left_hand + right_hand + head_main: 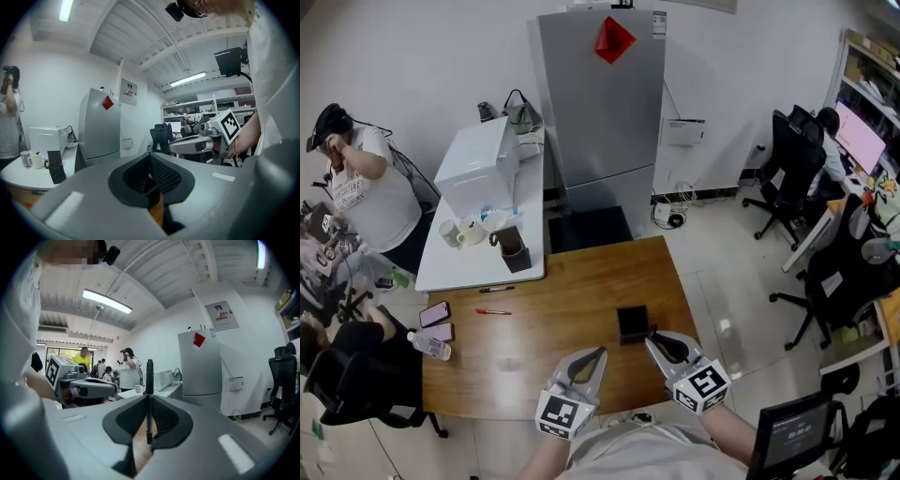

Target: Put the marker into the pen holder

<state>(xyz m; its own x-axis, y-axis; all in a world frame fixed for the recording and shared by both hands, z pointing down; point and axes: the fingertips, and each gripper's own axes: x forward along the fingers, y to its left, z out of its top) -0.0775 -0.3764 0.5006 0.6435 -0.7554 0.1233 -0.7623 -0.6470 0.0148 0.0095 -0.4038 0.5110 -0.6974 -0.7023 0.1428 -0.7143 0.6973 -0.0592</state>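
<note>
A black square pen holder (pixel 632 323) stands on the wooden table (pixel 562 281), just beyond both grippers. My right gripper (pixel 662 341) is shut on a slim black marker (pixel 149 394), which stands upright between its pads and pokes out above them. In the head view this gripper sits just right of the holder and slightly nearer me. My left gripper (pixel 592 362) hovers over the table's near edge, left of the holder. Its pads (pixel 161 174) meet with nothing between them.
A red pen (pixel 494 311), two phones (pixel 436 321) and a bottle (pixel 428 346) lie at the table's left. Behind is a white table (pixel 478 272) with mugs (pixel 459 232) and a white box (pixel 478 169), then a grey fridge (pixel 600 112). Office chairs (pixel 792 178) and people surround.
</note>
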